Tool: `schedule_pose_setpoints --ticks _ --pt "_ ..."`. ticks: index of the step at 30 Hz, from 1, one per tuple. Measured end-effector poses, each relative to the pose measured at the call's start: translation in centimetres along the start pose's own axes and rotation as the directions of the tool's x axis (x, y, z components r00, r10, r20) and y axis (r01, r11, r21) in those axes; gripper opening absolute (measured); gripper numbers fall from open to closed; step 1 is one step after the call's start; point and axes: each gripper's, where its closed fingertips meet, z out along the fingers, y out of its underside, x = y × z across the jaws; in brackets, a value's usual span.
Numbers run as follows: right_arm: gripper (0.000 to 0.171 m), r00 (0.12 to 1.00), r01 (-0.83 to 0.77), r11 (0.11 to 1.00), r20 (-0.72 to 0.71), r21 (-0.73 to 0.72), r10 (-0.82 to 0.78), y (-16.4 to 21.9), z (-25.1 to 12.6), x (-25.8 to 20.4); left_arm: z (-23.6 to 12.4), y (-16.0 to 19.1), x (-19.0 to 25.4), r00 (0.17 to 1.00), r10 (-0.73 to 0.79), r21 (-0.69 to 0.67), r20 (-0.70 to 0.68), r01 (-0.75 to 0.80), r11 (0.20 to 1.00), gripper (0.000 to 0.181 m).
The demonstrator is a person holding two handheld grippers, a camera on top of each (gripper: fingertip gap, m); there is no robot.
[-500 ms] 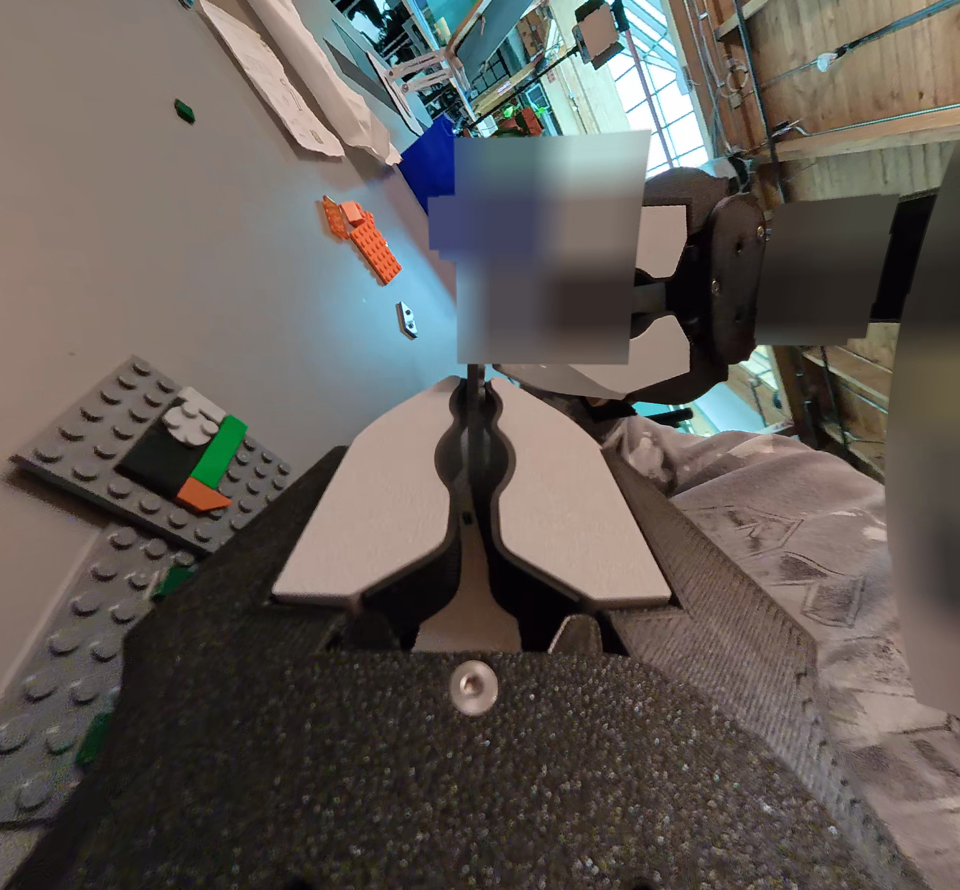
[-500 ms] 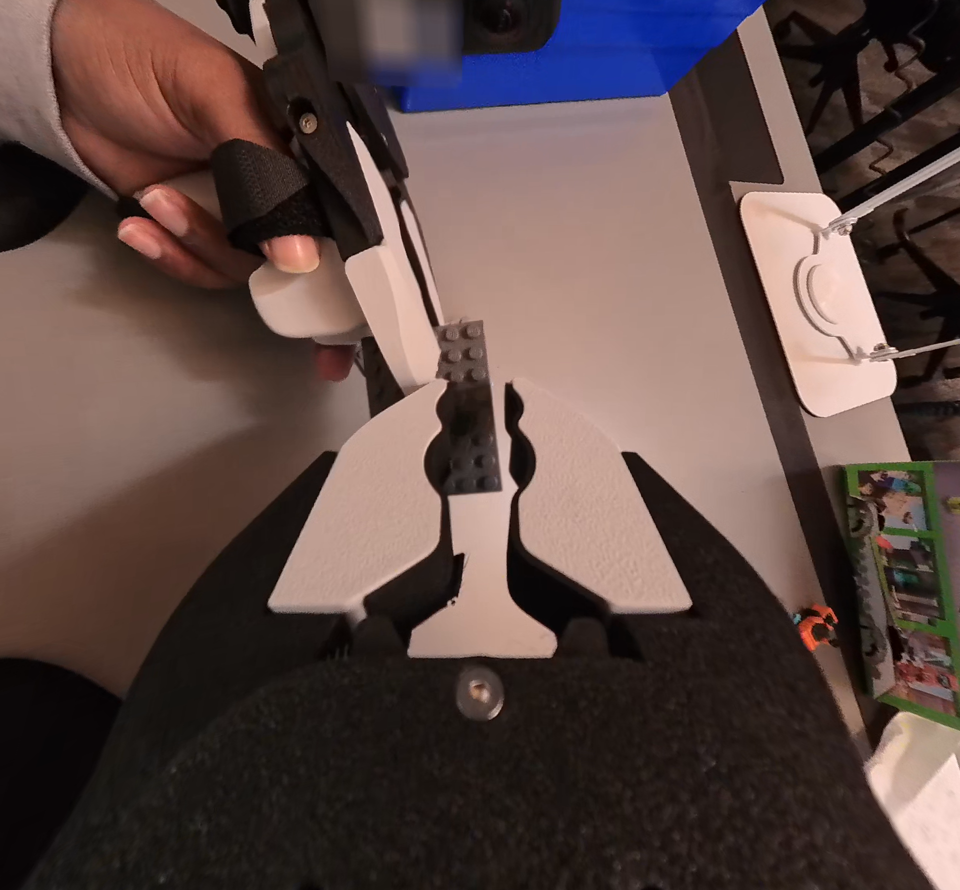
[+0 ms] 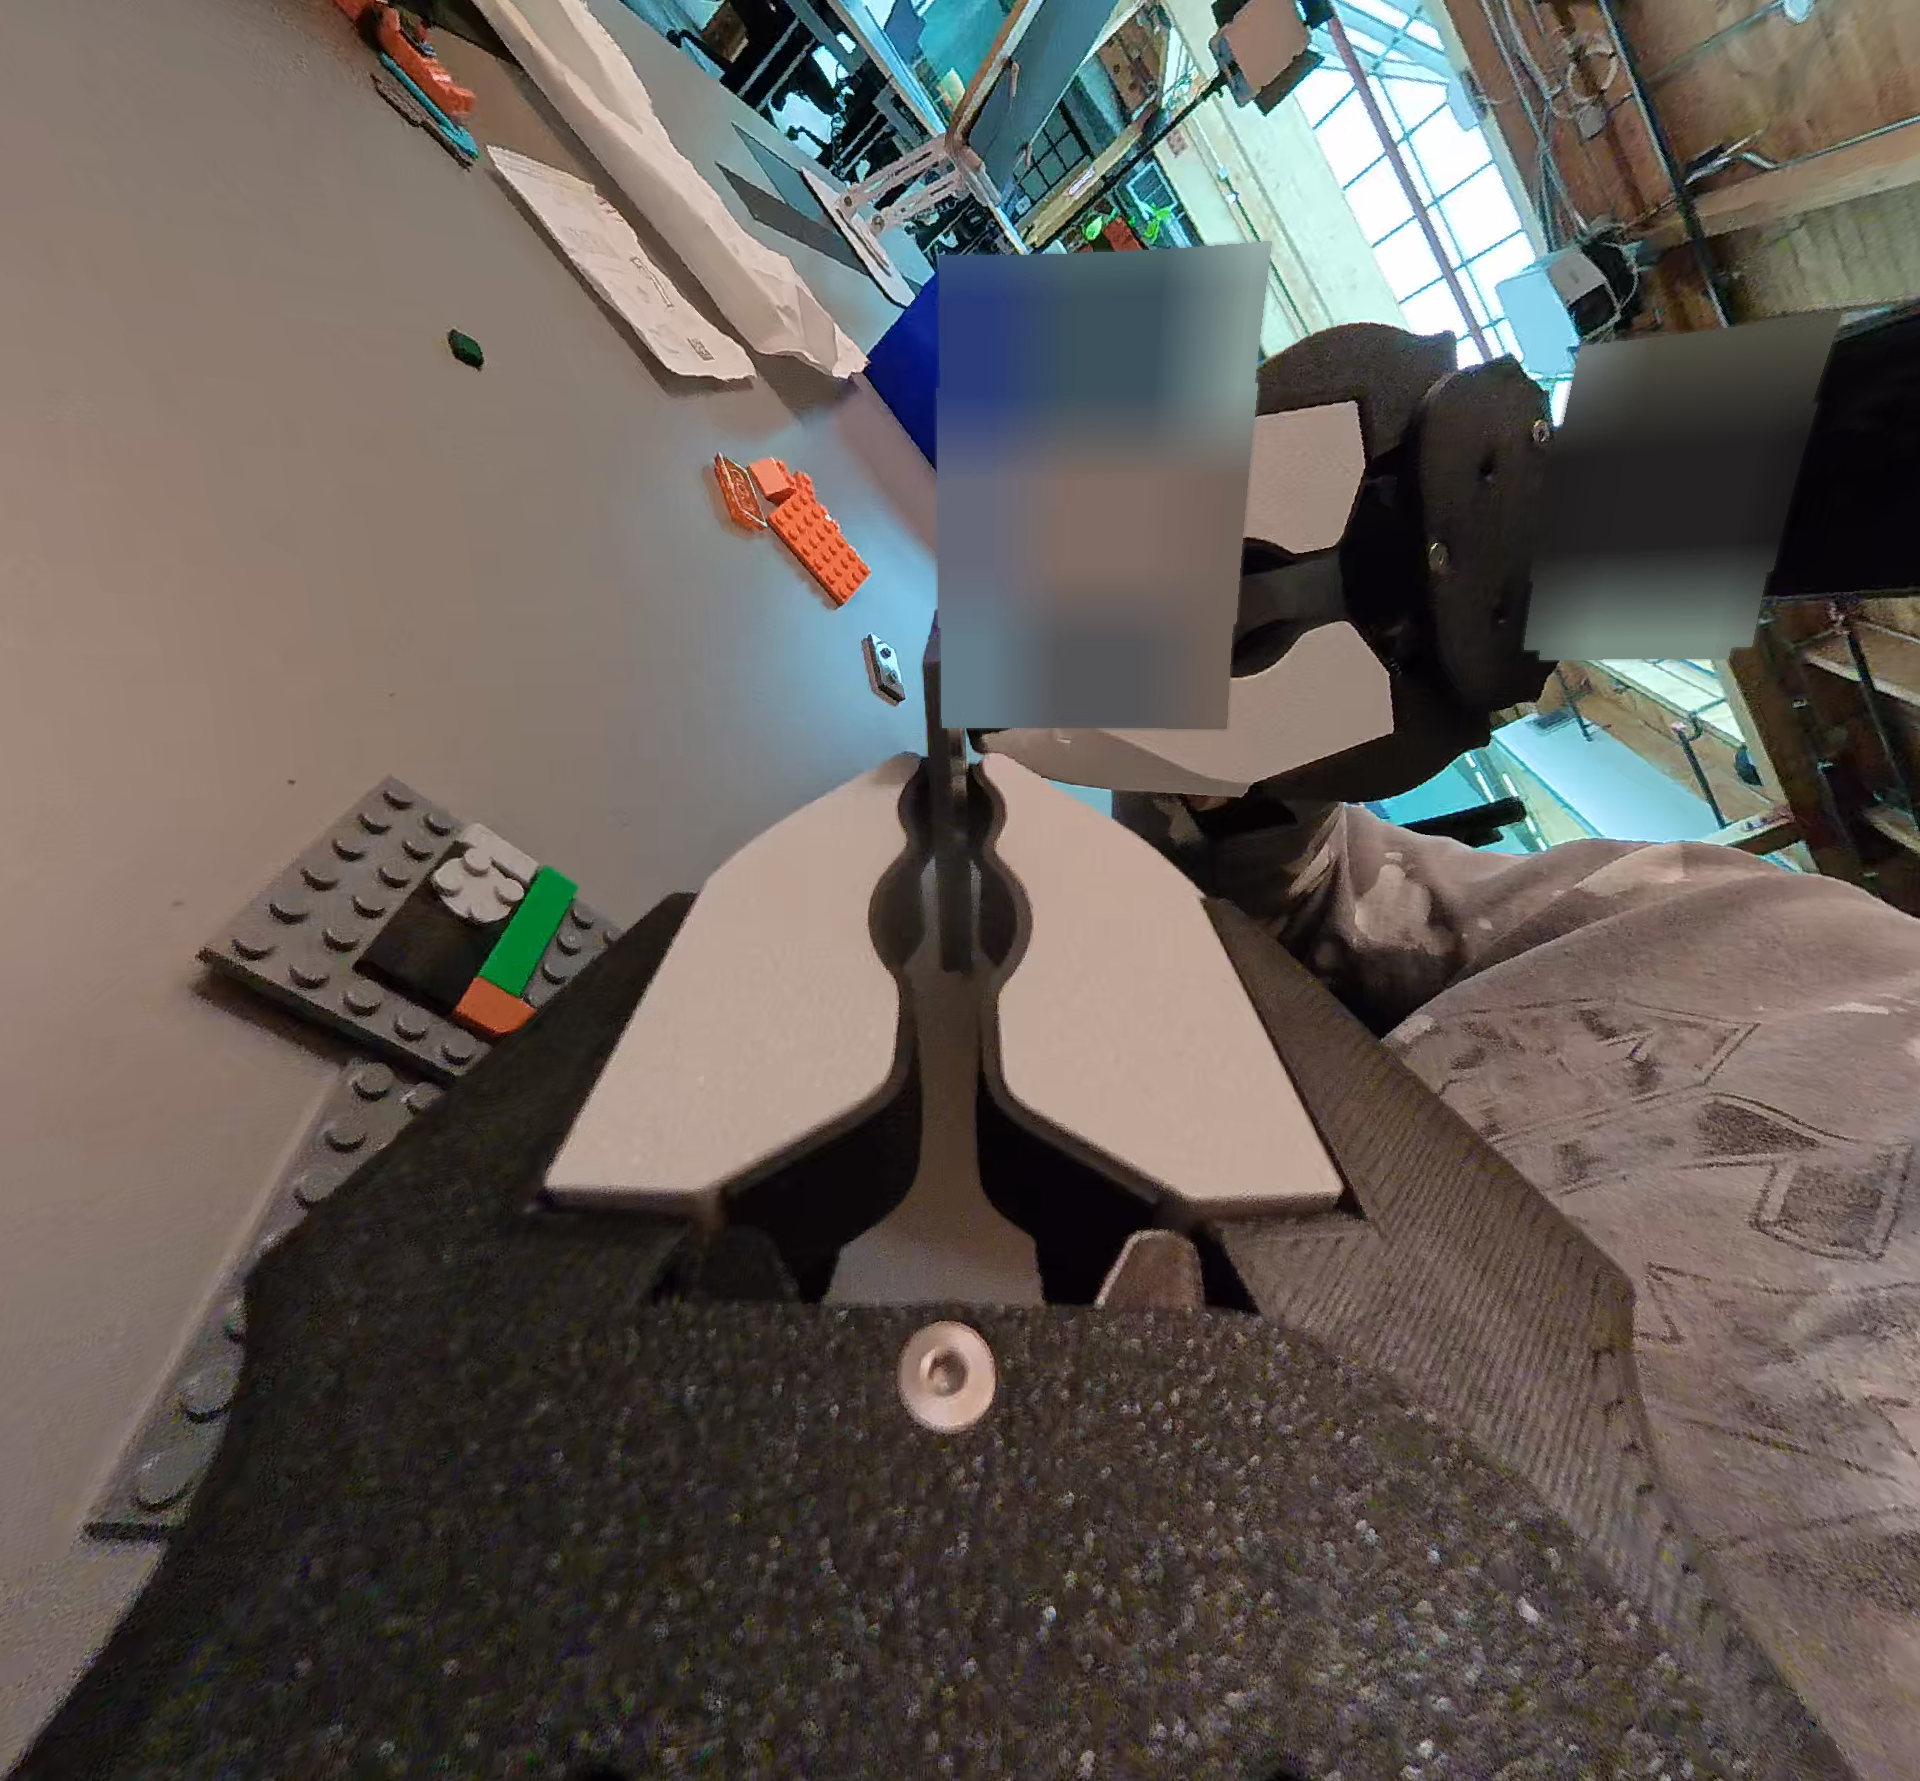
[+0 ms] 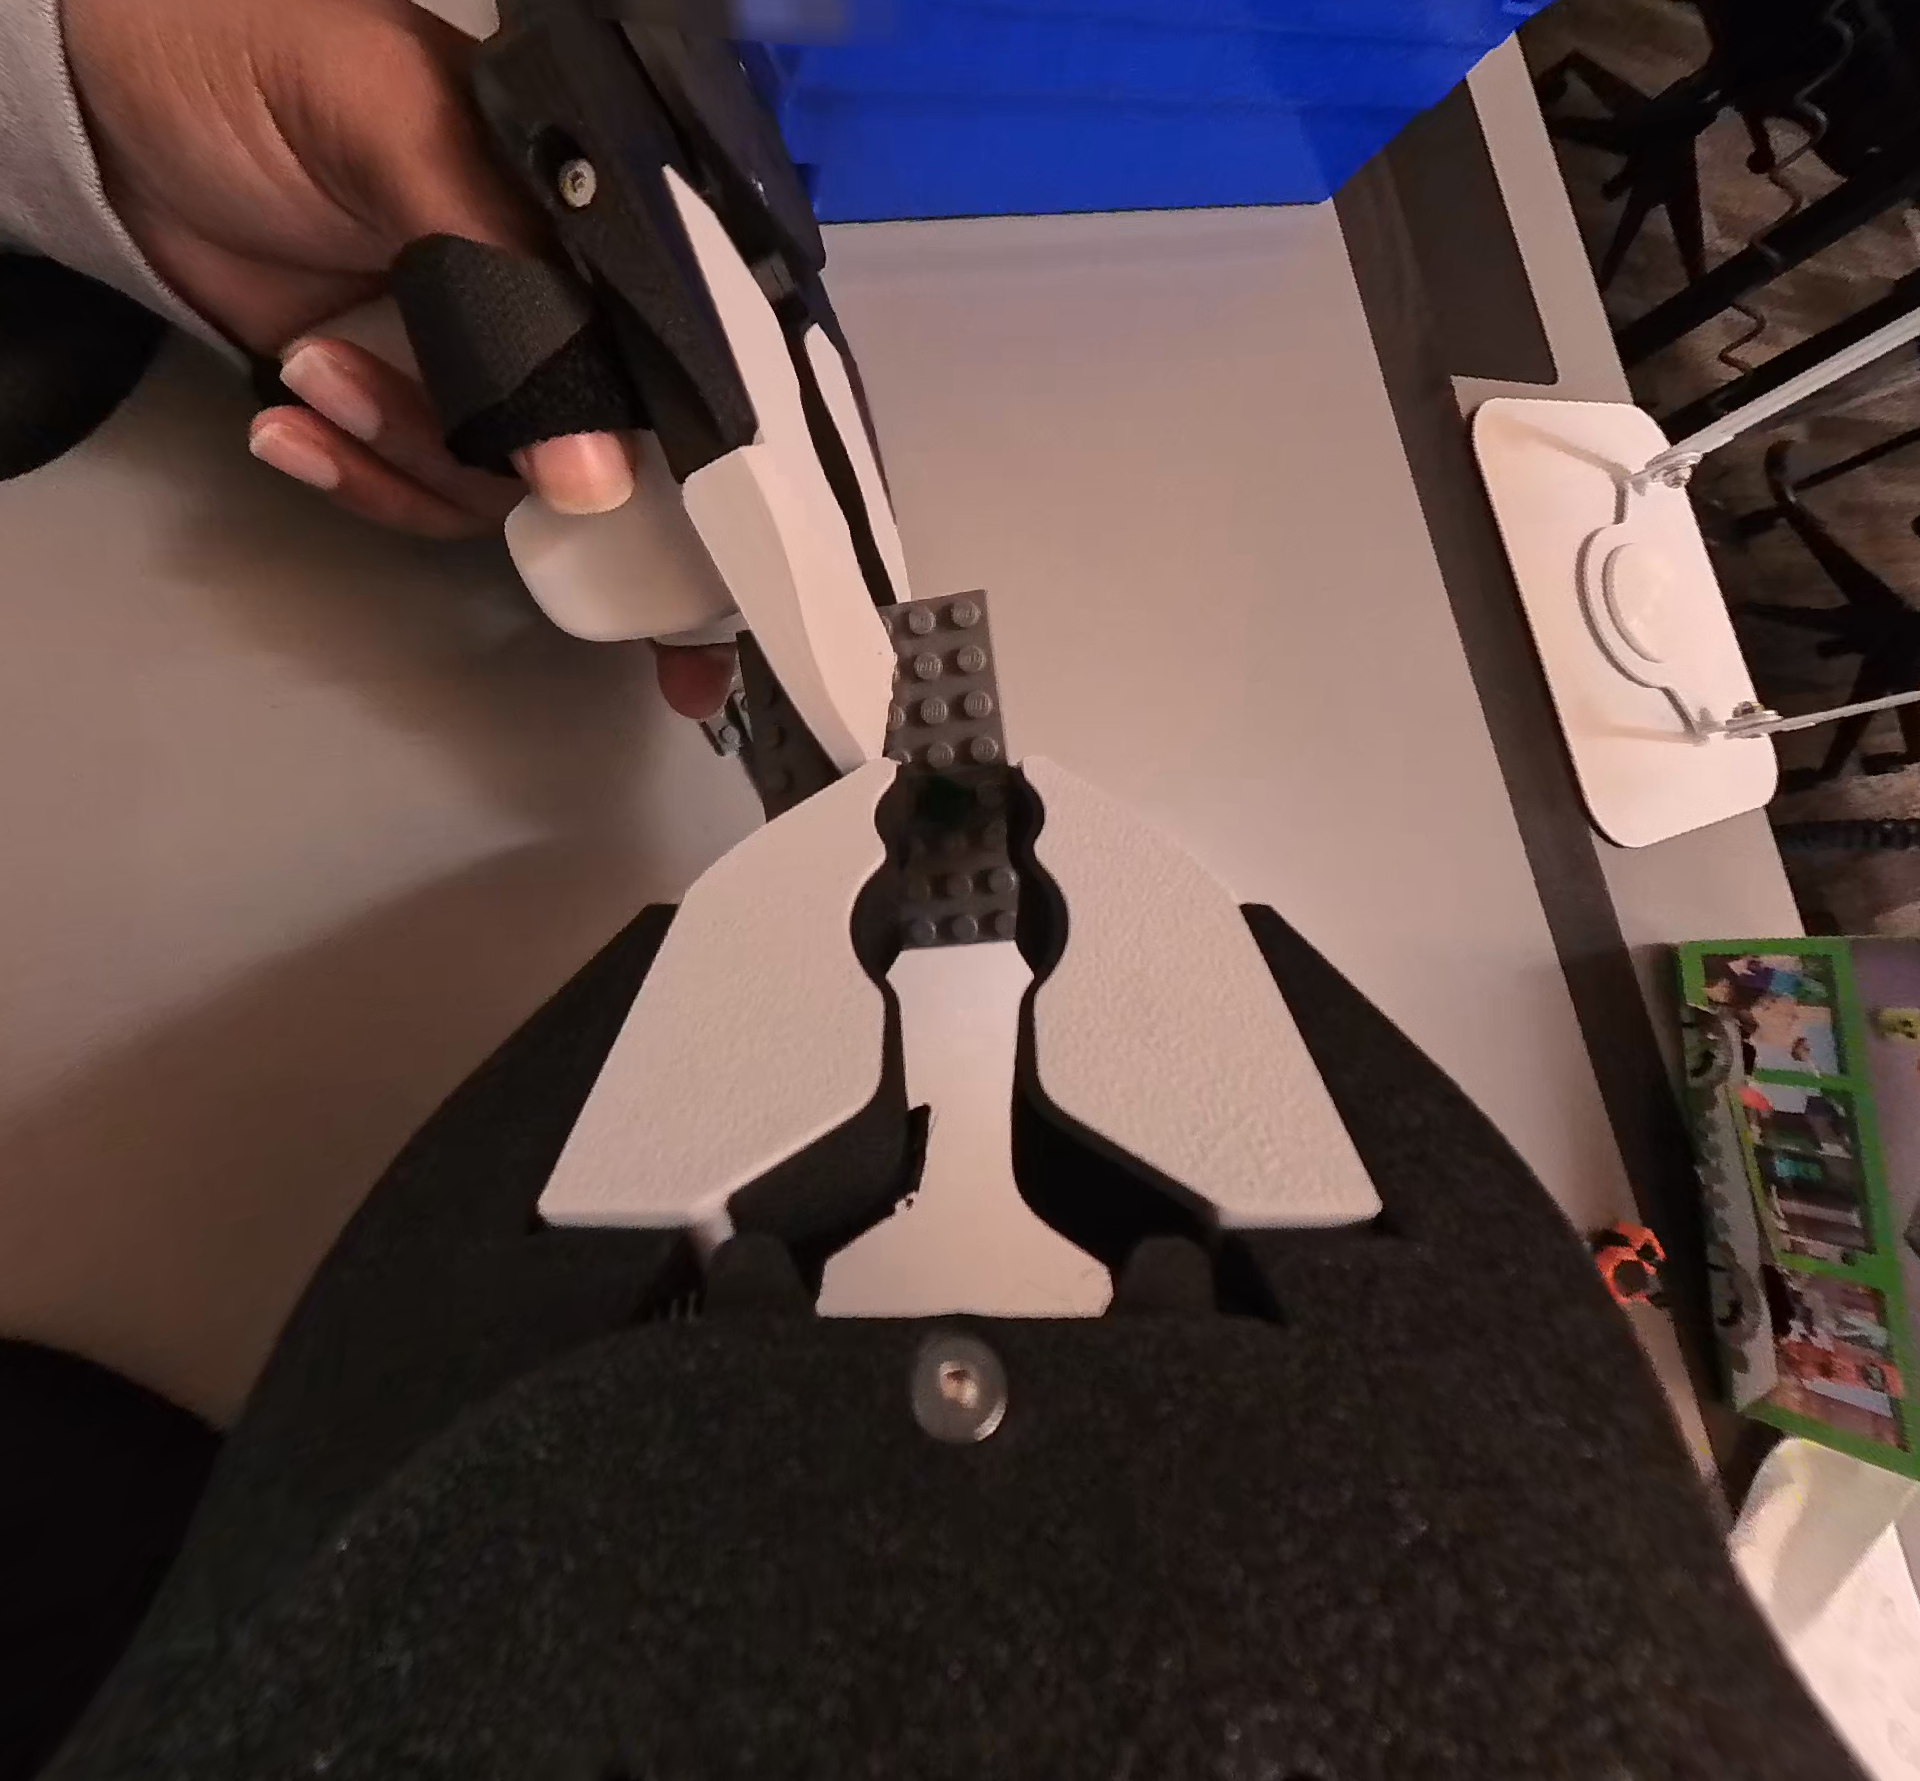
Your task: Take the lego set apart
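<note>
While both grippers clamp the same dark grey lego plate (image 4: 951, 786) above the desk (image 4: 1143, 484), little has changed since the earlier frame. The right gripper (image 4: 954, 775) fingers pinch its long edges as before; the left gripper (image 3: 948, 781) fingers stay shut on it edge-on. The blue bin (image 4: 1143, 38) sits at the far desk edge, now looming larger.

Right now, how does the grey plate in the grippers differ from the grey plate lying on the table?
The held plate is a narrow strip; the table plate is broad. The held plate hangs clamped in the left gripper and right gripper; the table plate lies flat. Both are dark grey and studded.
</note>
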Motion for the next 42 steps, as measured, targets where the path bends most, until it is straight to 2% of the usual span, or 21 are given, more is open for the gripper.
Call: schedule_pose_setpoints --ticks 10,16,18,22,24,28,42 --pt "0.013 1.0 0.006 0.999 -0.011 0.037 -0.006 -0.3 0.2 0.2 -0.3 -0.2 0.0 1.0 0.014 0.006 0.014 -0.014 1.0 0.005" --pt "0.013 1.0 -0.011 0.994 -0.019 0.113 0.014 -1.0 -0.3 0.7 -0.5 -0.9 0.3 1.0 0.017 0.035 0.007 -0.017 0.999 0.005" --pt "0.0 0.998 -0.024 0.987 -0.046 0.159 0.031 -1.3 -0.7 1.3 -0.6 -0.7 -0.6 0.996 0.036 0.023 0.077 -0.038 0.999 0.005" --pt "0.0 0.997 -0.073 0.975 -0.009 0.209 0.077 -1.3 -1.4 1.4 -0.9 -0.9 -0.4 0.998 0.024 0.035 0.062 -0.026 0.999 0.005" --pt "0.007 0.998 -0.067 0.973 0.007 0.22 0.067 -1.2 -1.4 1.2 -0.8 -1.0 -0.2 0.998 0.021 0.036 0.059 -0.023 0.999 0.005" --pt "0.011 0.999 -0.042 0.972 0.025 0.232 0.037 -1.2 -1.0 0.7 -0.9 -1.3 -0.4 0.997 -0.056 0.074 0.045 0.052 0.996 0.005" --pt "0.01 0.994 -0.107 0.958 0.028 0.267 0.103 -0.9 0.9 0.9 -0.9 -1.6 -0.6 0.987 -0.155 0.107 0.037 0.15 0.983 0.005"
